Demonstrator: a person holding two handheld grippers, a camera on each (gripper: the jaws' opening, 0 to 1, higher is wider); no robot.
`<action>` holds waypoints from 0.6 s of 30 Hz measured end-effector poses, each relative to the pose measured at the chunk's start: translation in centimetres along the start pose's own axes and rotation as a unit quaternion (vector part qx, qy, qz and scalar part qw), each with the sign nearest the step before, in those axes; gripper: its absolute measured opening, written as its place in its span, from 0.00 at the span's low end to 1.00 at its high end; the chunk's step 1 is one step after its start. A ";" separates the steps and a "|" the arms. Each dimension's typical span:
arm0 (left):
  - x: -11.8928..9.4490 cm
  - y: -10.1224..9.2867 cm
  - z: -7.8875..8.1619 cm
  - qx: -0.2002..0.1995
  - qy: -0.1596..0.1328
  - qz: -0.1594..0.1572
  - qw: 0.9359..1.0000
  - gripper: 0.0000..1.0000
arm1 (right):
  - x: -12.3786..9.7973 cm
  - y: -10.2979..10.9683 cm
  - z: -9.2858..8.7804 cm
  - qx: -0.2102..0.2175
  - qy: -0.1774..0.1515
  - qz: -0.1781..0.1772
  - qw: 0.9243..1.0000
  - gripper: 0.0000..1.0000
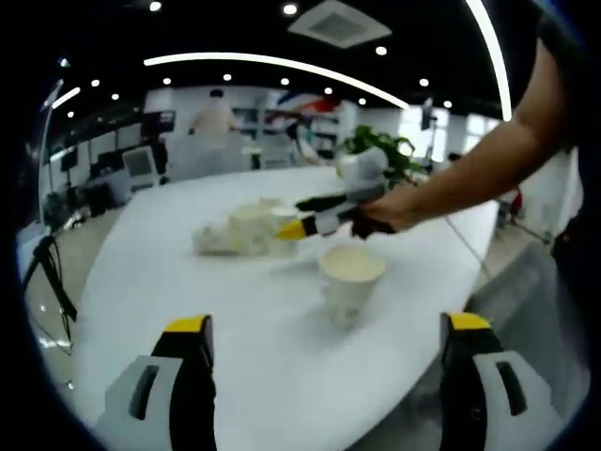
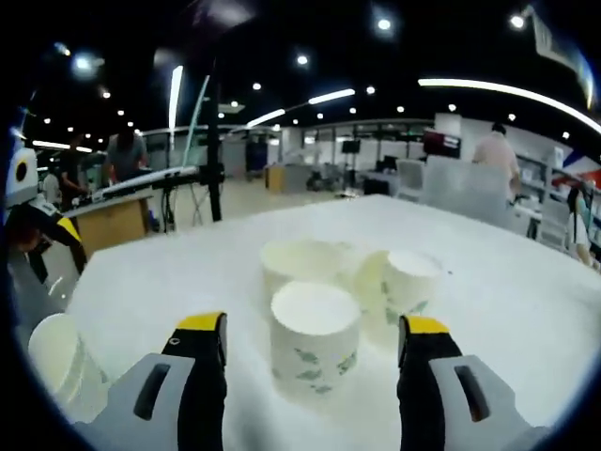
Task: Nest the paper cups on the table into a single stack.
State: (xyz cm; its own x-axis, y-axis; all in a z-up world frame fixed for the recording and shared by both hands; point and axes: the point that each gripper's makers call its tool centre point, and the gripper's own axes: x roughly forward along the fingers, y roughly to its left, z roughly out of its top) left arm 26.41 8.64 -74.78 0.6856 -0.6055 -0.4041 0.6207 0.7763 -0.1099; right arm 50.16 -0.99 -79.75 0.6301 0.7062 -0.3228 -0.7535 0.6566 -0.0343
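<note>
On the white table a single paper cup stands upright with its mouth up, just ahead of my left gripper, whose jaws are wide open and hold nothing. Farther back sits a cluster of paper cups. My right gripper, held by a person's hand, reaches into that cluster from the right. In the right gripper view my right gripper is open, and the nearest cup stands straight ahead in the gap between its jaws. Behind are a second cup and a tilted cup. The lone cup shows at far left.
A potted plant stands at the table's far side. The table edge curves away on the right. A tripod stands on the floor at left. Desks, chairs and people fill the room behind.
</note>
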 end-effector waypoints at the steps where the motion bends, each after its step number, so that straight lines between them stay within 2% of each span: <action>1: 0.0 -0.1 0.0 0.001 0.001 0.000 1.000 0.99 | 0.2 -0.1 -0.2 -0.001 0.003 -0.001 1.000 0.70; 6: 0.1 -0.2 -0.1 0.001 0.005 -0.004 1.000 0.99 | 0.8 -0.6 -1.1 0.005 0.017 -0.004 1.000 0.61; 14: 0.1 -0.3 -0.2 0.002 0.008 -0.005 1.000 0.99 | 1.4 -0.8 -2.2 0.023 0.034 -0.005 0.999 0.56; 18: 0.2 -0.3 -0.2 0.001 0.009 -0.003 1.000 0.99 | 1.5 -0.7 -2.7 0.022 0.044 0.001 0.999 0.49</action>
State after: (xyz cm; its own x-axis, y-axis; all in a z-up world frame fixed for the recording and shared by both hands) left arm 26.27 8.35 -75.05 0.6741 -0.6074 -0.4203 0.6260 0.7718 -0.1113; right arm 51.08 -1.09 -82.75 0.6085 0.6827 -0.4045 -0.7443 0.6678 0.0074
